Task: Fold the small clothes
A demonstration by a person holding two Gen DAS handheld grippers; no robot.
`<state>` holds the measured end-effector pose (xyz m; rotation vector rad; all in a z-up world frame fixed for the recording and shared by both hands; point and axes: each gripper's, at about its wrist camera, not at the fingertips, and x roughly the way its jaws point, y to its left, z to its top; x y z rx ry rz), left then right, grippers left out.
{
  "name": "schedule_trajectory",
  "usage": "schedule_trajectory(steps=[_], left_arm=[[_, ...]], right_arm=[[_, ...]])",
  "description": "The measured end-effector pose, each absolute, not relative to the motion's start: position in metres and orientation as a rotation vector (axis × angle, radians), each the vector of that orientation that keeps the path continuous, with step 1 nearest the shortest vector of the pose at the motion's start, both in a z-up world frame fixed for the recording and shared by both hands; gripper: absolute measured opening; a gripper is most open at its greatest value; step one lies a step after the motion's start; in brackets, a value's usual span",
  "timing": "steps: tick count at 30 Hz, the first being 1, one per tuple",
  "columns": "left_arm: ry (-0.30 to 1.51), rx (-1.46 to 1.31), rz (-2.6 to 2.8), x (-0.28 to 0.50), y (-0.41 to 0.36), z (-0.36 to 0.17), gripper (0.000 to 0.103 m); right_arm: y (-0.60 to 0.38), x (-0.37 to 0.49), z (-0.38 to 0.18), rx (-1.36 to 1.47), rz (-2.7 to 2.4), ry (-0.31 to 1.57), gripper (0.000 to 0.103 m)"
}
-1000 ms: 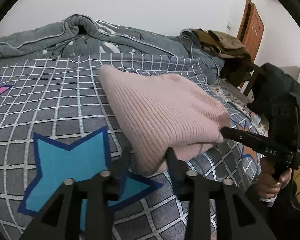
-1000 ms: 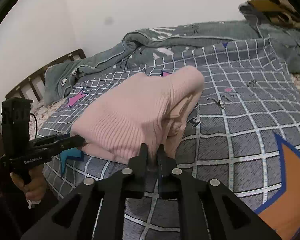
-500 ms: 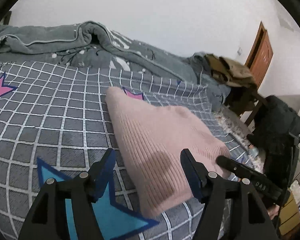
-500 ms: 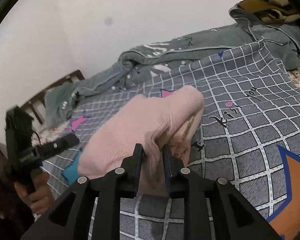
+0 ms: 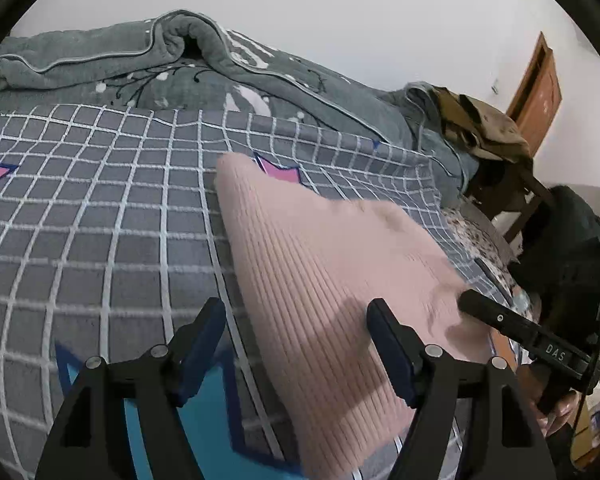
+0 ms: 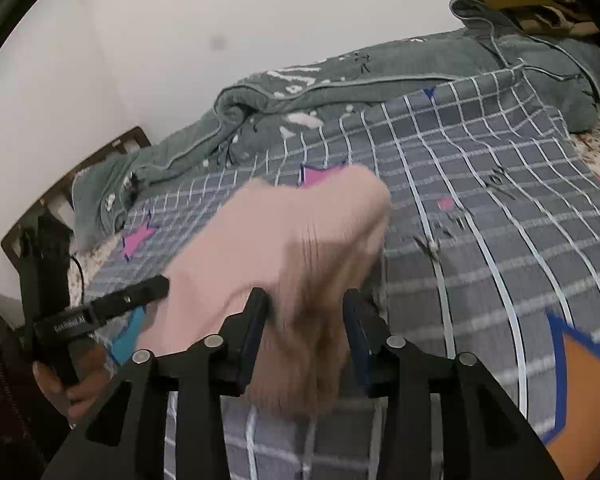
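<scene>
A pink ribbed knit garment (image 5: 320, 280) lies folded on the grey checked bedspread (image 5: 100, 220); it also shows in the right wrist view (image 6: 284, 248), blurred. My left gripper (image 5: 296, 320) is open, its jaws wide apart above the garment's near left edge, holding nothing. My right gripper (image 6: 306, 304) is open, its jaws apart on either side of the garment's near end. The right gripper also shows at the garment's right edge in the left wrist view (image 5: 512, 328), and the left gripper shows at the left in the right wrist view (image 6: 108, 308).
A crumpled grey quilt (image 5: 180, 60) lies along the far side of the bed by the white wall. Brown clothes (image 5: 480, 128) are piled at the far right near a wooden door (image 5: 540, 92). A wooden headboard (image 6: 72, 184) stands at the left.
Both grippers have opened and let go of the pink garment, which now rests on the bed. The left gripper has lifted and its jaws have spread wider.
</scene>
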<state>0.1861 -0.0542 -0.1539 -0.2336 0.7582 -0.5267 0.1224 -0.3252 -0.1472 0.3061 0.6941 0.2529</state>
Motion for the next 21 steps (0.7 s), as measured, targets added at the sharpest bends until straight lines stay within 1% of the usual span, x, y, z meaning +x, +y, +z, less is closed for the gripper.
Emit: schedule_trajectory(steps=[4, 5, 6, 8, 11, 18, 21], left_arm=[[0.759, -0.232, -0.494, 0.205, -0.051, -0.155, 0.072], [0.763, -0.238, -0.495, 0.207, -0.05, -0.155, 0.072], [0.767, -0.244, -0.496, 0.209, -0.049, -0.156, 0.072], [0.769, -0.244, -0.491, 0.211, -0.048, -0.157, 0.072], [0.753, -0.242, -0.482, 0.21, -0.045, -0.155, 0.072], [0.732, -0.266, -0.467, 0.208, -0.033, -0.152, 0.072], [0.73, -0.283, -0.466, 0.207, -0.027, -0.151, 0.072]], right_arm=[[-0.322, 0.167, -0.152, 0.29, 0.183, 0.773, 0.047], [-0.323, 0.172, -0.158, 0.298, 0.183, 0.793, 0.05], [-0.325, 0.176, -0.166, 0.312, 0.183, 0.816, 0.056], [-0.33, 0.178, -0.181, 0.35, 0.2, 0.848, 0.062], [-0.342, 0.181, -0.189, 0.435, 0.245, 0.878, 0.064], [-0.335, 0.188, -0.197, 0.434, 0.262, 0.876, 0.071], [-0.336, 0.192, -0.198, 0.451, 0.271, 0.873, 0.071]])
